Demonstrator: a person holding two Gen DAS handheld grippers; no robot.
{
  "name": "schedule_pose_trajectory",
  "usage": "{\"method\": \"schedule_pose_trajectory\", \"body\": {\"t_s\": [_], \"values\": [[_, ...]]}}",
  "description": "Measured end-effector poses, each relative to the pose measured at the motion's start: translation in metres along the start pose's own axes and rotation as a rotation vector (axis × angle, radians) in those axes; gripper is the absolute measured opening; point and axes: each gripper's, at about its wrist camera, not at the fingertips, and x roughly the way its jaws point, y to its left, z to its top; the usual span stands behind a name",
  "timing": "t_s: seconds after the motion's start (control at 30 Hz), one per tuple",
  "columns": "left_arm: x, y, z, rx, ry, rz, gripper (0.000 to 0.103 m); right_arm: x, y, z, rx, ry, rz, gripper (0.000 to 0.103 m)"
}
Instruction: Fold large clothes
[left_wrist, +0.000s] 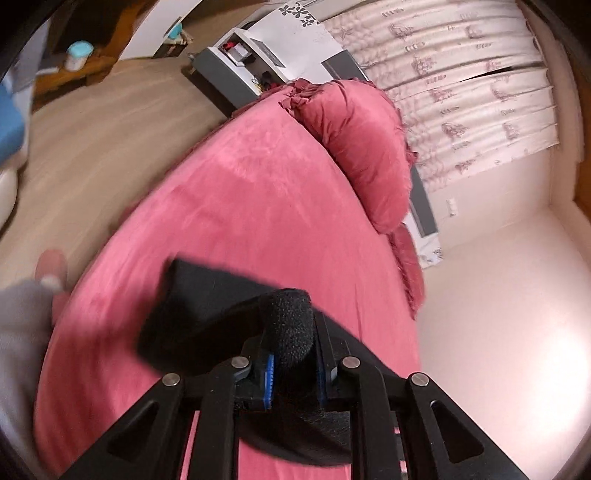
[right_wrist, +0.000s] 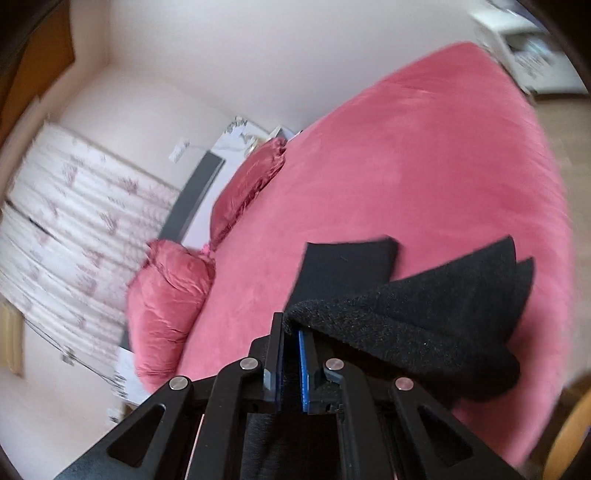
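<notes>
Pink velvety bedspread (left_wrist: 240, 206) is stretching under a black knit garment (right_wrist: 424, 317) being held above it by both grippers.

Two pink ruffled pillows (left_wrist: 362, 155) are lying at the bed's far end beside the patterned curtain (left_wrist: 461, 92). The left gripper (left_wrist: 293, 332) is pinching a bunched fold of the garment, while the right gripper (right_wrist: 291, 326) is clamping an edge, the cloth draping off to its right.

My view of the black garment (left_wrist: 207, 314) cut off behind the left gripper (left_wrist: 293, 328), its full shape hidden, floor-side shelf items (left_wrist: 77, 55) blurred, bed's (right_wrist: 443, 166) far edge smeared.
</notes>
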Motion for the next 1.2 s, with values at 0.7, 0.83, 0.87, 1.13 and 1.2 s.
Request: {"method": "schedule_pose_trajectory", "body": {"t_s": [0.7,0.83,0.87,1.13,1.2], "values": [[0.087,0.056,-0.032,0.314,-0.084,0.353,0.089,0.062,-0.093,-0.119,-0.046,0.174,-0.134,0.052],[0.101,0.057,-0.03,0.319,-0.053,0.349,0.074,0.039,-0.102,-0.174,-0.051,0.144,-0.171,0.052],[0.106,0.052,-0.031,0.342,-0.022,0.348,0.064,0.035,-0.099,-0.186,-0.067,0.122,-0.178,0.052],[0.065,0.04,-0.025,0.362,0.033,0.343,0.025,0.027,-0.074,-0.233,-0.222,-0.046,-0.319,0.06],[0.043,0.037,-0.02,0.347,0.032,0.282,0.021,0.028,-0.066,-0.24,-0.287,-0.054,-0.37,0.06]]}}
